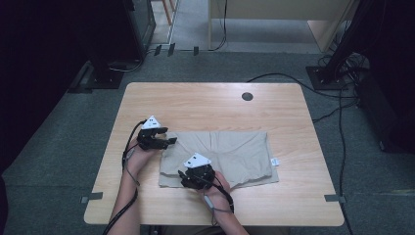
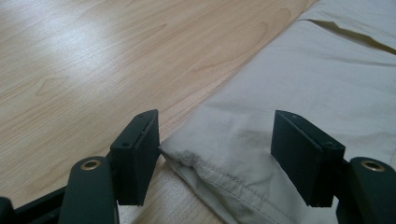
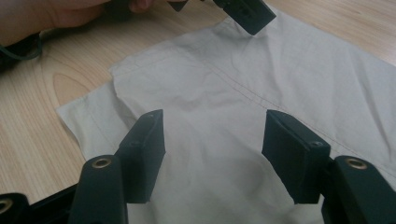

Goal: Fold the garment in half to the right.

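The left hand-held gripper sits low at the left edge of the folded beige cotton garment, its jaws standing wide with a hemmed corner of the cloth lying between them, the pads not pressing on it; the right hand-held gripper hovers over the near left part of the same garment, jaws apart over the flat fabric and gripping nothing; from its own view the tip of the left one shows at the far edge of the cloth; the garment lies spread flat on the pale wooden worktop, towards the person's side and a little right of centre, a small white label at its right edge; a round grey cable hole sits near the worktop's far edge, well apart from the cloth; grey carpet surrounds it all.
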Motion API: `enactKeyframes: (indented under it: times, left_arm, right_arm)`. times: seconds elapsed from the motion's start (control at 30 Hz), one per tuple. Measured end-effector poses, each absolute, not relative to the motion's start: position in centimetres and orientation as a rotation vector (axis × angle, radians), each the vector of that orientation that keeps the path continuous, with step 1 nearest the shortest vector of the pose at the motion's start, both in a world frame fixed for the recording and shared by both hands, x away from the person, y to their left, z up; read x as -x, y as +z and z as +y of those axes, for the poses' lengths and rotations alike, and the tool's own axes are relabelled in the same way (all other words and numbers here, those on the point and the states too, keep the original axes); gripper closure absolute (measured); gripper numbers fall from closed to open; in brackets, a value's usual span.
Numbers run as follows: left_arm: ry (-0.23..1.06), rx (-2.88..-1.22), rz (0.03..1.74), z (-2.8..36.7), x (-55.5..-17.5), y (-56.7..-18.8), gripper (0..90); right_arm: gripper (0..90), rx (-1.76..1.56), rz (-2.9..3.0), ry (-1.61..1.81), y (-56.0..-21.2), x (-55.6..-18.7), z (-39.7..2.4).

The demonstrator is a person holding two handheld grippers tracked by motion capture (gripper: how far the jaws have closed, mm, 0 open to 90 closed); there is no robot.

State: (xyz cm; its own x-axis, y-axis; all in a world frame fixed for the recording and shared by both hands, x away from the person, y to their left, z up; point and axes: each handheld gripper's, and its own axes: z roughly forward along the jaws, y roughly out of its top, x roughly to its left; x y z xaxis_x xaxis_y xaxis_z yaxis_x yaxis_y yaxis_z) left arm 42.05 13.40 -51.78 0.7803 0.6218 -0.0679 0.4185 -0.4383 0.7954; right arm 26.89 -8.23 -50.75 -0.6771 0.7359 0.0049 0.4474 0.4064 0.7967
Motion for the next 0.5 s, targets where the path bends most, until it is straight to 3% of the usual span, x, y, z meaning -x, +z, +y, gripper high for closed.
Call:
enactKeyframes:
  times: [0.5]
  left_arm:
    - [0.293,-2.093,0.775,13.5,-42.1,-51.8,33.1]
  right_arm:
    - [40.7,-0.995,2.344,1.180,-50.0,-26.5,-7.1]
